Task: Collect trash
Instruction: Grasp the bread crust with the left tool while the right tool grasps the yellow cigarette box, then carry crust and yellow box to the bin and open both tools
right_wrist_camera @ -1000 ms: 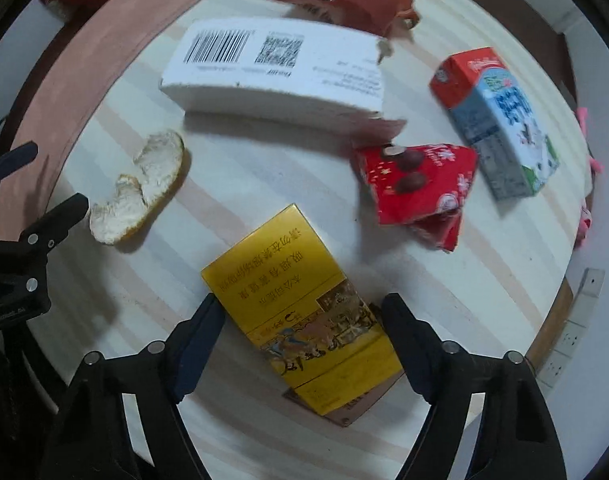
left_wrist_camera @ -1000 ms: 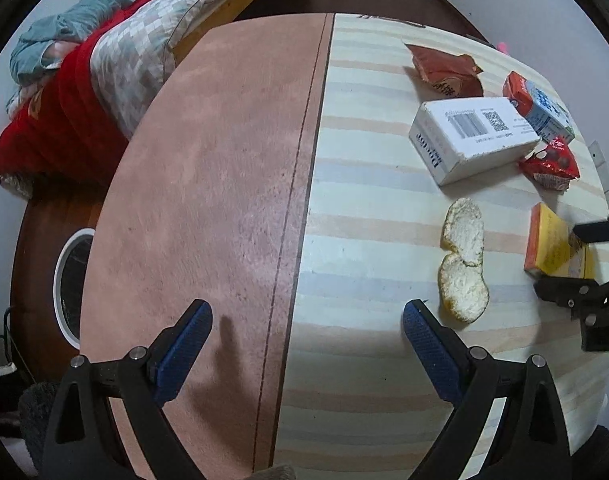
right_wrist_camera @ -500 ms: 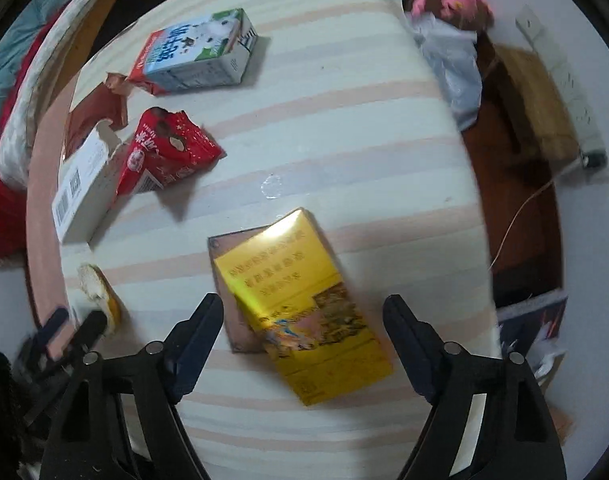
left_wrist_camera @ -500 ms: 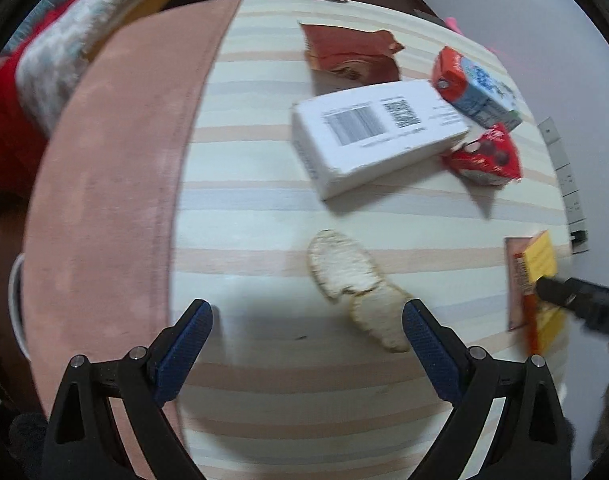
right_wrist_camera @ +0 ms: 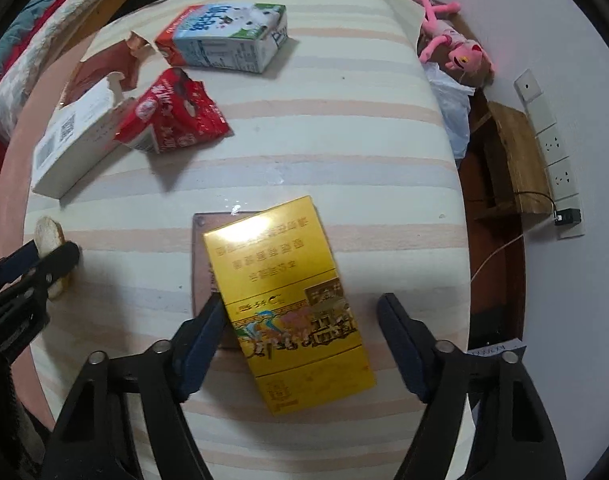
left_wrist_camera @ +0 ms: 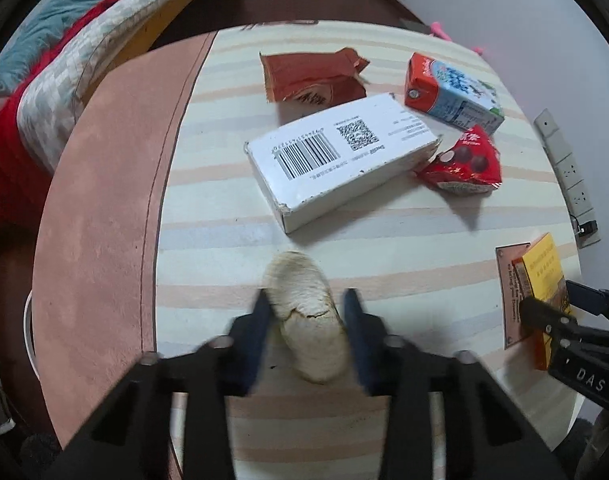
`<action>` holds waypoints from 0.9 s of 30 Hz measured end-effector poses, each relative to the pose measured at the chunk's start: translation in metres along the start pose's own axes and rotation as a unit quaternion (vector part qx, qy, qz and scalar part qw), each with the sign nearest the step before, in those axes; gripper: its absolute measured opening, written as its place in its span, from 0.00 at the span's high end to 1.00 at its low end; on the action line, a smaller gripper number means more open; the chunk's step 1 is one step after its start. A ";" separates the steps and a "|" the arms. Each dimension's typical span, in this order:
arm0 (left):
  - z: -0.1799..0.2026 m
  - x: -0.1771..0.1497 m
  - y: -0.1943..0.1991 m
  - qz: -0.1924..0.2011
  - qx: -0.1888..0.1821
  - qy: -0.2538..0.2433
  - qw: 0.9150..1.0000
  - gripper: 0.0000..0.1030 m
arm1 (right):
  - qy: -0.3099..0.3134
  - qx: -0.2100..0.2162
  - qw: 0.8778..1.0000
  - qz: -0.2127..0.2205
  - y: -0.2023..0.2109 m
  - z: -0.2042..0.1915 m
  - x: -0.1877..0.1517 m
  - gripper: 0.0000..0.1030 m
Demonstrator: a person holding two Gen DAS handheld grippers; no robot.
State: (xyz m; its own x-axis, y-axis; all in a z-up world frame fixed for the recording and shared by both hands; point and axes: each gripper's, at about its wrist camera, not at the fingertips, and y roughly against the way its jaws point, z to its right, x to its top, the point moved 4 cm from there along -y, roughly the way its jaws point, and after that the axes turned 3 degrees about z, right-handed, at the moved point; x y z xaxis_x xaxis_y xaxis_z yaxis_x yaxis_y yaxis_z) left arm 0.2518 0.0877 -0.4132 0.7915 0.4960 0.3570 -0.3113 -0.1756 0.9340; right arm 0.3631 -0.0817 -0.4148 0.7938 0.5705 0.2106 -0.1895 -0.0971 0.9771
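Note:
Trash lies on a striped table [left_wrist_camera: 384, 248]. My left gripper [left_wrist_camera: 307, 320] has its blue fingers close on both sides of a pale peel [left_wrist_camera: 306, 316]; motion blur hides whether they press it. My right gripper [right_wrist_camera: 304, 336] is open around a yellow box [right_wrist_camera: 288, 296]; its left finger touches the box edge and the right finger stands apart. Further back lie a white barcode box [left_wrist_camera: 336, 160], a red snack wrapper [left_wrist_camera: 462, 162], a milk carton [left_wrist_camera: 450, 92] and a torn brown-red bag [left_wrist_camera: 312, 76].
A brown card [right_wrist_camera: 202, 264] lies under the yellow box. A bed with a red and grey quilt [left_wrist_camera: 44, 92] stands left of the table. On the floor at the right are a pink plush toy [right_wrist_camera: 452, 46], a plastic bag [right_wrist_camera: 450, 104], a wooden crate [right_wrist_camera: 508, 160] and wall sockets [right_wrist_camera: 552, 152].
My left gripper moved forward over the peel and its fingers closed in from wide open. My right gripper shifted slightly onto the yellow box and stays open.

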 end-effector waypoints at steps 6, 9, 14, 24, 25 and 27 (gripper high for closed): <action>-0.002 -0.002 0.018 0.027 0.012 -0.017 0.999 0.96 | -0.004 0.002 1.000 0.010 0.003 -0.005 0.001 0.39; -0.008 0.000 0.030 0.040 0.007 -0.009 0.999 0.97 | -0.011 0.012 1.000 0.020 0.007 -0.001 0.000 0.39; -0.026 0.001 0.059 0.077 0.007 -0.005 0.997 0.97 | -0.015 0.029 0.999 0.043 0.023 -0.006 -0.001 0.40; -0.092 0.006 0.147 0.159 0.013 0.025 0.987 0.97 | 0.010 0.087 0.991 0.098 0.089 -0.066 0.001 0.40; -0.104 0.006 0.155 0.166 0.014 0.032 0.986 0.97 | 0.014 0.093 0.990 0.104 0.098 -0.078 0.002 0.40; -0.126 0.004 0.170 0.177 0.023 0.045 0.983 0.97 | 0.024 0.104 0.988 0.113 0.112 -0.100 0.004 0.40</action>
State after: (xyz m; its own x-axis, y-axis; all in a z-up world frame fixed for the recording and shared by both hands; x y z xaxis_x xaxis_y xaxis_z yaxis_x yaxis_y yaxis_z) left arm 0.1353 0.1669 -0.2550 0.5884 0.4697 0.6582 -0.5320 -0.3882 0.7525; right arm 0.2871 -0.0090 -0.3077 0.7155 0.5526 0.4274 -0.2323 -0.3887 0.8916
